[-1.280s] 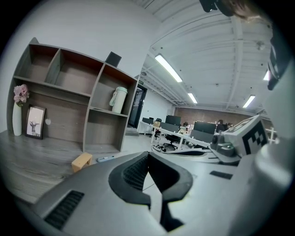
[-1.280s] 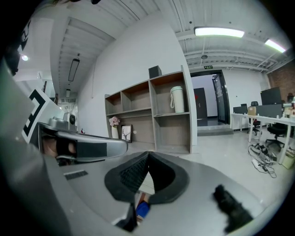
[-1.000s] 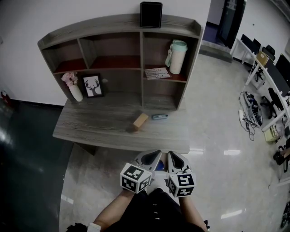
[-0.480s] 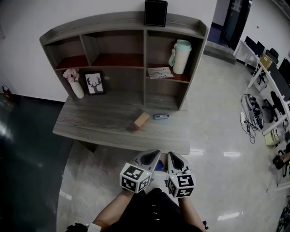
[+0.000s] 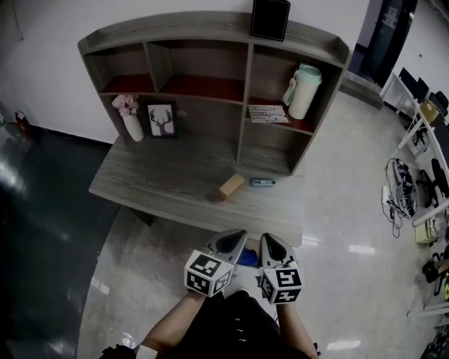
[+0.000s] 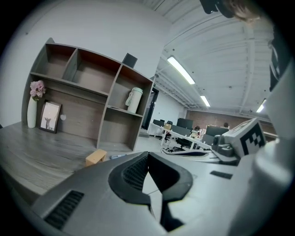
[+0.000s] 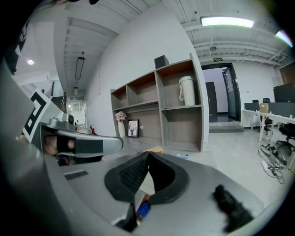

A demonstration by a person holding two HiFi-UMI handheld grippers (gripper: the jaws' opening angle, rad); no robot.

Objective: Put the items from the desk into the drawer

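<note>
A tan wooden block (image 5: 232, 185) lies on the grey desk (image 5: 154, 184) near its front right. Just right of it rests a small blue-grey item (image 5: 263, 182), too small to identify. The block (image 6: 96, 157) also shows in the left gripper view, and the small item (image 7: 179, 156) in the right gripper view. Both grippers hang side by side in front of the desk, short of its front edge. My left gripper (image 5: 234, 240) is shut with nothing in it. My right gripper (image 5: 269, 242) is shut and empty too. No drawer is visible.
A shelf unit (image 5: 242, 91) stands on the desk's back, holding a vase of flowers (image 5: 130, 117), a framed deer picture (image 5: 162, 119), a mint bottle (image 5: 304, 82) and a booklet (image 5: 268, 113). A black box (image 5: 270, 18) sits on top. Office desks (image 5: 421, 133) and cables are at the right.
The head view has shifted, so the desk and shelf sit further right and slightly lower in the frame. Both grippers stay shut and together in the same place.
</note>
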